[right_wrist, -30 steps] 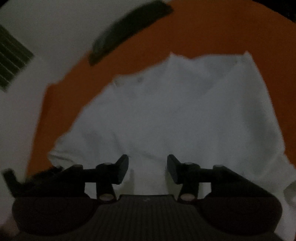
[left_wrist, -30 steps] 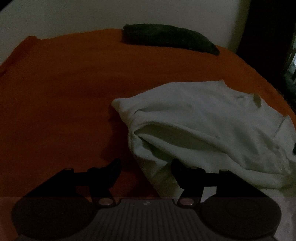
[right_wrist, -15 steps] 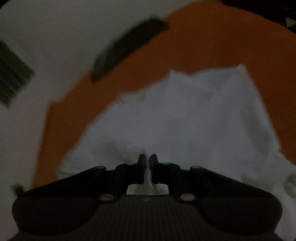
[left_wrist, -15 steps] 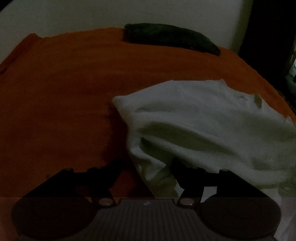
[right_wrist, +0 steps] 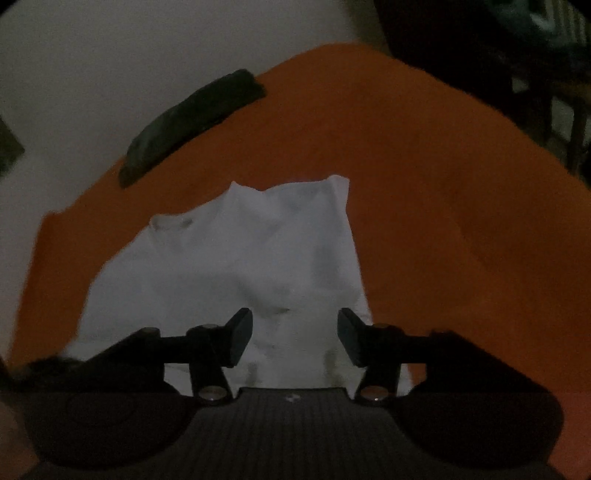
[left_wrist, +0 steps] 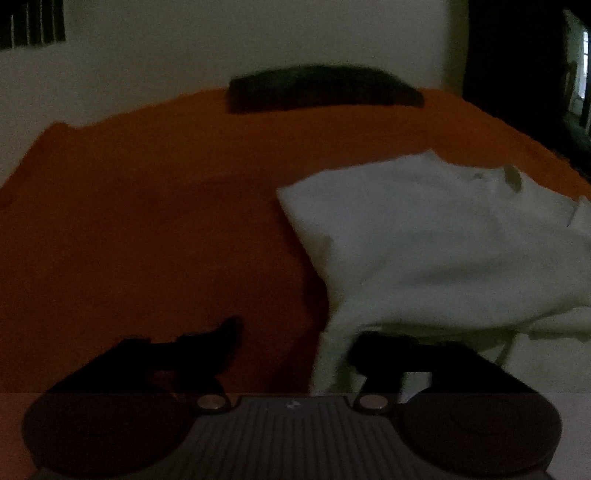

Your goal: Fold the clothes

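A white garment (left_wrist: 443, 240) lies rumpled on the orange bed sheet (left_wrist: 147, 221). In the left wrist view its near-left edge hangs down between the fingers of my left gripper (left_wrist: 295, 343). Those jaws are closing, but a wide gap still shows and the pads do not press the cloth. In the right wrist view my right gripper (right_wrist: 295, 339) hovers over the near part of the white garment (right_wrist: 240, 258). Its jaws are opening and nothing is pinched between them. The orange sheet (right_wrist: 461, 221) lies bare to its right.
A dark pillow (left_wrist: 321, 88) rests at the bed's far edge against a pale wall; it also shows as the dark pillow (right_wrist: 192, 122) at upper left. Dark furniture (right_wrist: 498, 55) stands beyond the bed's far right. A vent (left_wrist: 33, 22) is on the wall.
My right gripper pinched a fold of the garment half a second ago and now stands open, having let it go and drawn back. The left view has shifted, so the garment sits further right.
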A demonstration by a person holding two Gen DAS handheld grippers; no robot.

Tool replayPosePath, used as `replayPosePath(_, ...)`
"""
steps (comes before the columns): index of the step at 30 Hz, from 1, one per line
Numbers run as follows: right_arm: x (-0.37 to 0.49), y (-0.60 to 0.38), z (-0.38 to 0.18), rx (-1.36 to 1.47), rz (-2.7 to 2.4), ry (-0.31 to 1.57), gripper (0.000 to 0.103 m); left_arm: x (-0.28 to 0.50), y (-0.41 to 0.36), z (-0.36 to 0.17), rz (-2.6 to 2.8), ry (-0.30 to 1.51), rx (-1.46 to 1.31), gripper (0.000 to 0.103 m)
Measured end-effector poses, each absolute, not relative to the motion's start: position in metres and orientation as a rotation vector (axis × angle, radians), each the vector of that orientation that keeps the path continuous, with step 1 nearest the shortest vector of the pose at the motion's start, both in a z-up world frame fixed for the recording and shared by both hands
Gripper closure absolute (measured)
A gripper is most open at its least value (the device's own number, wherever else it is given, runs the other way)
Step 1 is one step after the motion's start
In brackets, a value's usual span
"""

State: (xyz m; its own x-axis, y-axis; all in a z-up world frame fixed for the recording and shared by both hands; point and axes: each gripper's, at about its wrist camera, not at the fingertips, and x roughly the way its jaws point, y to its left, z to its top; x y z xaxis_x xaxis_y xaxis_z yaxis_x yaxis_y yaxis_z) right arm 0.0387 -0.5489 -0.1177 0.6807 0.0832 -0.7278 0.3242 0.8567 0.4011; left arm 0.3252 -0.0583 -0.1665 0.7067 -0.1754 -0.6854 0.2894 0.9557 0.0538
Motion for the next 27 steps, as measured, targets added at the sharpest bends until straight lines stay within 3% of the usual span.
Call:
replayPosePath(2,0.040,-0.546,-0.122,0.562,-0.123,0.832,0.048,0.320,-0.052,-0.166,-0.273,0.723,0.092,0.091)
replayPosePath(9,0.051,-0.508,-0.149,0.571,-0.004,0.886,0.048,0.313,-0.034,-0.178,-0.232,0.746,-0.059,0.091)
replayPosePath(12,0.053,-0.489,-0.159,0.569,0.051,0.903,0.048,0.313,-0.016,-0.187,-0.218,0.763,-0.239,0.089)
replayPosePath(20,0.079,-0.420,-0.164,0.300,0.223,0.828,0.048,0.287,-0.029,-0.156,-0.175,0.697,-0.110,0.074)
replayPosePath(24,0.079,-0.377,-0.171,0.023,0.317,0.808,0.060,0.264,-0.043,-0.127,-0.220,0.629,-0.008,0.071)
replayPosePath(27,0.080,-0.369,-0.180,-0.063,0.307,0.804,0.063,0.261,-0.054,-0.116,-0.227,0.601,0.021,0.071)
